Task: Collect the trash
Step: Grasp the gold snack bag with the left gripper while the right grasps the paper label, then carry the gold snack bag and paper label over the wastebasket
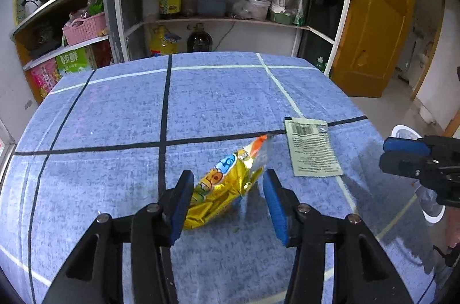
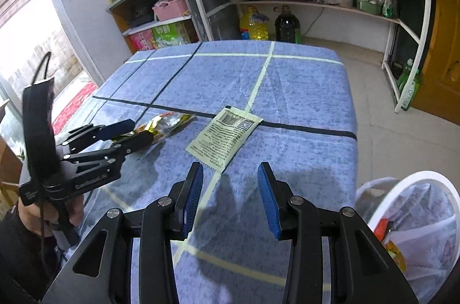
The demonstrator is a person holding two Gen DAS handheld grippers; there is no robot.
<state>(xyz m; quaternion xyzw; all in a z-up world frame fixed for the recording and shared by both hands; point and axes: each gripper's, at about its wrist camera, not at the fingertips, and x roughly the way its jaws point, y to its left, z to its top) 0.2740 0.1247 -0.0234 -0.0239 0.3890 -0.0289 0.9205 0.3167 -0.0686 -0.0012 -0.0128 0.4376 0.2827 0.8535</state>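
Observation:
A crumpled gold snack wrapper [image 1: 227,186] lies on the blue tablecloth [image 1: 115,108]. My left gripper [image 1: 228,189] is open with its blue pads on either side of the wrapper; the left pad touches it. A flat pale green sachet [image 1: 312,147] with a barcode lies to the right of the wrapper. In the right wrist view the sachet [image 2: 225,136] lies just ahead of my right gripper [image 2: 230,183], which is open and empty above the cloth. The left gripper [image 2: 135,133] and the wrapper [image 2: 164,125] show at the left there.
A white bin [image 2: 417,217] lined with a plastic bag holding some trash stands on the floor at the table's right edge. Shelves [image 1: 218,19] with bottles and a pink basket [image 1: 86,28] stand behind the table. A yellow door [image 1: 382,16] is at the right.

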